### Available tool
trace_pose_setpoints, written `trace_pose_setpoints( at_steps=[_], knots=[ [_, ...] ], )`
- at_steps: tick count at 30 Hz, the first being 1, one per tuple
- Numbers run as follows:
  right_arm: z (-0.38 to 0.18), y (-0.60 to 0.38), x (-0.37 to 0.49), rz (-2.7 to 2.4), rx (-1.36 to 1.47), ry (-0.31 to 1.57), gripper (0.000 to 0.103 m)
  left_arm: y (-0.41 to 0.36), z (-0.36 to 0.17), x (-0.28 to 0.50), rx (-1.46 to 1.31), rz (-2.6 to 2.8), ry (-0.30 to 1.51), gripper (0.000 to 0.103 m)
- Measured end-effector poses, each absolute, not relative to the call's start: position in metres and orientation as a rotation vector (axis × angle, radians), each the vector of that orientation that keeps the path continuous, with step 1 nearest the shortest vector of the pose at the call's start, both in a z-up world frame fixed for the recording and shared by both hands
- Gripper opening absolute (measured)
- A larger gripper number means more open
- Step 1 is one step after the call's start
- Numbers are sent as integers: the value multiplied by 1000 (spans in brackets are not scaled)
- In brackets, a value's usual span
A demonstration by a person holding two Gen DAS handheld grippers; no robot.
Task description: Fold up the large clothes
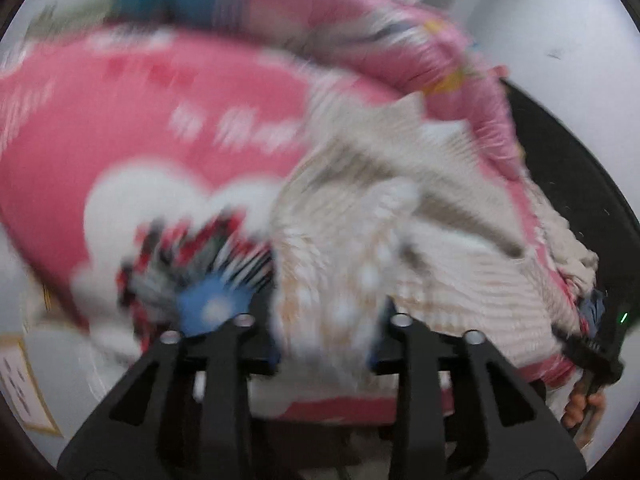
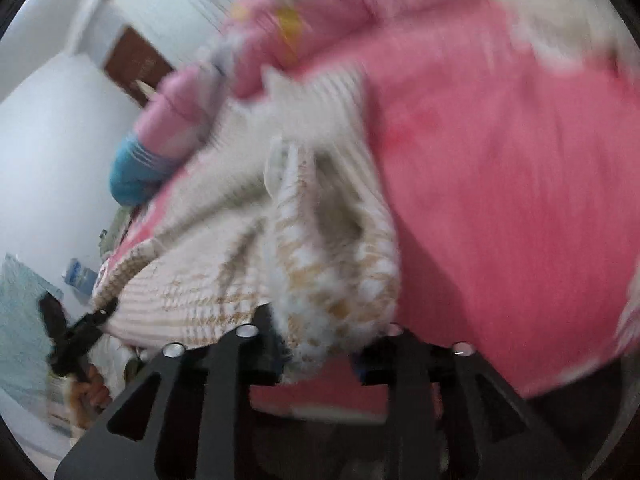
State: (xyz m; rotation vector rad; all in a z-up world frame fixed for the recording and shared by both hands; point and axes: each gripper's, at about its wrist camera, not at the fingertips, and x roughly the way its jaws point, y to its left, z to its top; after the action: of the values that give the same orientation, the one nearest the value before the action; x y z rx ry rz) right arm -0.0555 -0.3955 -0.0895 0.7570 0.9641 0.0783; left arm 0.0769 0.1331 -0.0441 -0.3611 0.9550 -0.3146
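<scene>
A fold of the garment (image 1: 340, 240) sits between the jaws of the left gripper (image 1: 324, 344), with the rest spread ahead and to its left. The right gripper (image 1: 592, 344) lies at the garment's right edge in this view. From the right wrist, the right gripper (image 2: 320, 356) has a fold between its jaws; the left gripper (image 2: 80, 336) lies at the garment's left edge.

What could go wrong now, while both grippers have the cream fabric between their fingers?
1. The left gripper and right gripper each hold only a bunched edge of the cream knitted lining, so it may slip out.
2. The pink garment hangs crumpled, so a fold could trap creases.
3. The pictures are blurred by motion, so the grip is hard to judge.
</scene>
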Motion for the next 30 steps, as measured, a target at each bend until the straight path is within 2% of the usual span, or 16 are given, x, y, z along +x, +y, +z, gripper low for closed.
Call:
trace_pose_setpoints(
  at_steps=[2, 3, 4, 6, 12, 16, 18, 25, 26, 27, 28, 30],
  knots=[
    [-106, -421, -68, 164, 950, 947, 38, 154, -52, 75, -463, -299, 955, 45],
    [-105, -431, -74, 173, 990, 940, 46, 166, -51, 73, -514, -306, 934, 46],
    [-101, -442, -82, 163, 999, 926, 49, 172, -50, 71, -537, -308, 920, 49],
    [-90, -459, -94, 97, 981, 901, 54, 183, -45, 69, -536, -272, 887, 48],
    [-50, -469, -104, -103, 832, 823, 55, 201, -22, 74, -473, -117, 794, 47],
    [-33, -412, -64, 27, 670, 859, 55, 155, -3, 83, -368, -274, 774, 49],
    [-31, -370, -35, 149, 583, 898, 66, 126, 0, 87, -316, -396, 791, 56],
    [-56, -283, 31, 220, 360, 1009, 66, 25, -37, 102, -31, -451, 918, 56],
    [-58, -279, 36, 215, 347, 1020, 62, 21, -42, 104, -17, -438, 919, 51],
    [-62, -276, 41, 204, 326, 1032, 52, 17, -45, 104, -4, -427, 909, 47],
    [-64, -274, 43, 214, 315, 1035, 45, 13, -45, 103, 11, -428, 896, 41],
    [-58, -269, 42, 227, 309, 1026, 9, 9, -44, 99, 35, -441, 882, 29]
  ],
)
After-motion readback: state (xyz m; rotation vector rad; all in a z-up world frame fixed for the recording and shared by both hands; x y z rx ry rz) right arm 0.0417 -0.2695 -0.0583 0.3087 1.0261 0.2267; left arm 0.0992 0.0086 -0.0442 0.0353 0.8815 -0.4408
